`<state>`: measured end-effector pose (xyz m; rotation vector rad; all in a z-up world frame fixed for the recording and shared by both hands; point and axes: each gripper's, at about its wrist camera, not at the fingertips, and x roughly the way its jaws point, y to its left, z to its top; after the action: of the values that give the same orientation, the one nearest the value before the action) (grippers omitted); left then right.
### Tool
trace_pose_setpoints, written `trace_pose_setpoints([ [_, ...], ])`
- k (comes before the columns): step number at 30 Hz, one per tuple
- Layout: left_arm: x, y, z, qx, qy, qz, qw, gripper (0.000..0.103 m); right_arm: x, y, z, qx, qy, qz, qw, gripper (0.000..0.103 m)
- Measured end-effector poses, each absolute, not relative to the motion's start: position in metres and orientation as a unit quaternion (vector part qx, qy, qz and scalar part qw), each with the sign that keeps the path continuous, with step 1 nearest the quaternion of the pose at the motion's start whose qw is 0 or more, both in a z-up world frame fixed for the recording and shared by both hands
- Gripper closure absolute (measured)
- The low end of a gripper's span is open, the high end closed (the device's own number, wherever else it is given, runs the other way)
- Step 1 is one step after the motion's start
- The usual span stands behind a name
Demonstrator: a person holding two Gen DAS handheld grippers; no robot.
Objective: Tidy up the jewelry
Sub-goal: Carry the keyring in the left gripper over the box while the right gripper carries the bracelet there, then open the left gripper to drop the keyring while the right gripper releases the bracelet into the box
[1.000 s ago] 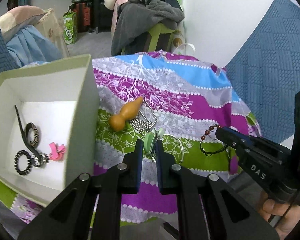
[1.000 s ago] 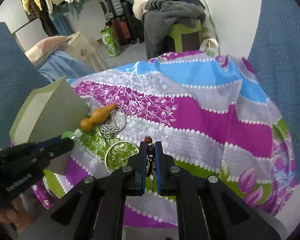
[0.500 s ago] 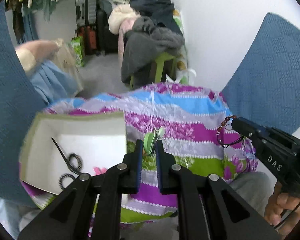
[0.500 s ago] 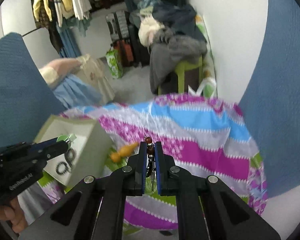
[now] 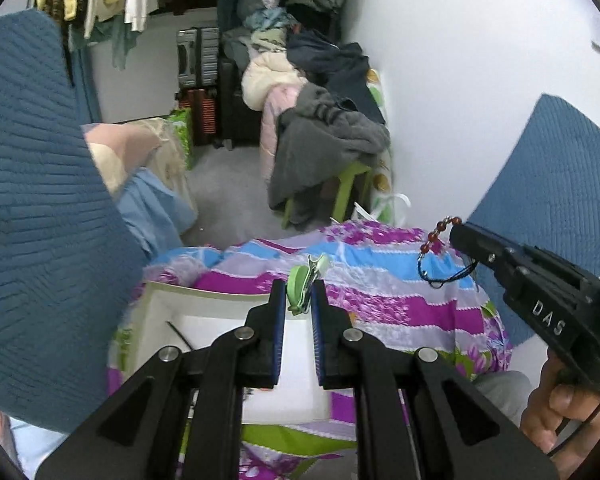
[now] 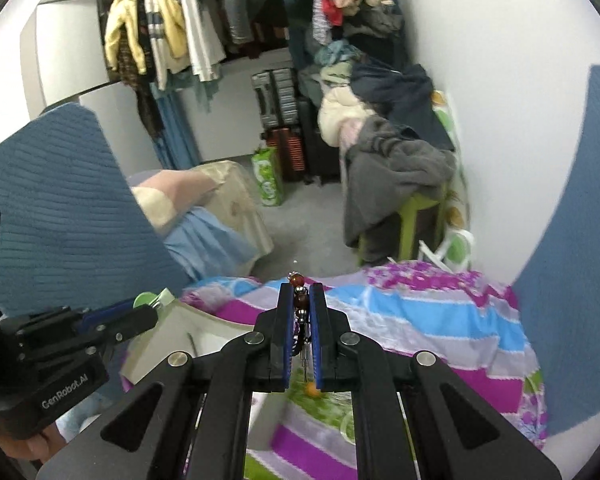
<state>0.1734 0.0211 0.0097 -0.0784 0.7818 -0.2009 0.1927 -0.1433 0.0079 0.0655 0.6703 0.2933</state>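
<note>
My left gripper (image 5: 299,289) is shut on a green hair clip (image 5: 301,282) and holds it high above the white box (image 5: 204,308) on the patterned cloth (image 5: 400,300). My right gripper (image 6: 301,296) is shut on a brown bead bracelet (image 6: 300,300), also high above the cloth. The bracelet with its dark cord hangs from the right gripper in the left wrist view (image 5: 436,240). The left gripper with the clip shows in the right wrist view (image 6: 148,304). A black strap (image 5: 180,336) lies in the box.
An orange gourd pendant (image 6: 311,389) and a thin bangle (image 6: 346,424) lie on the cloth below. Blue quilted cushions (image 5: 36,220) stand left and right. A green stool with piled clothes (image 5: 324,148) stands behind by the white wall.
Both grippers have risen well above the table with their items. The box and cloth now look smaller and lower, and more of the room shows.
</note>
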Motion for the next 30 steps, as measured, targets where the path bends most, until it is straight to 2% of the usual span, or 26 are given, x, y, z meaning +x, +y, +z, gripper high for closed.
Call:
trace_pose_setpoints([
  [14,0.181,0.106,-0.065,-0.079,0.437,-0.068,0.893,0.091,0.2,-0.072,-0.076,0.034,0.435,0.18,0.882,0.097],
  [30,0.196,0.111,-0.143,-0.08,0.5,-0.081,0.859,0.091,0.203,-0.046,-0.152,0.004,0.518,0.172,0.838,0.097],
])
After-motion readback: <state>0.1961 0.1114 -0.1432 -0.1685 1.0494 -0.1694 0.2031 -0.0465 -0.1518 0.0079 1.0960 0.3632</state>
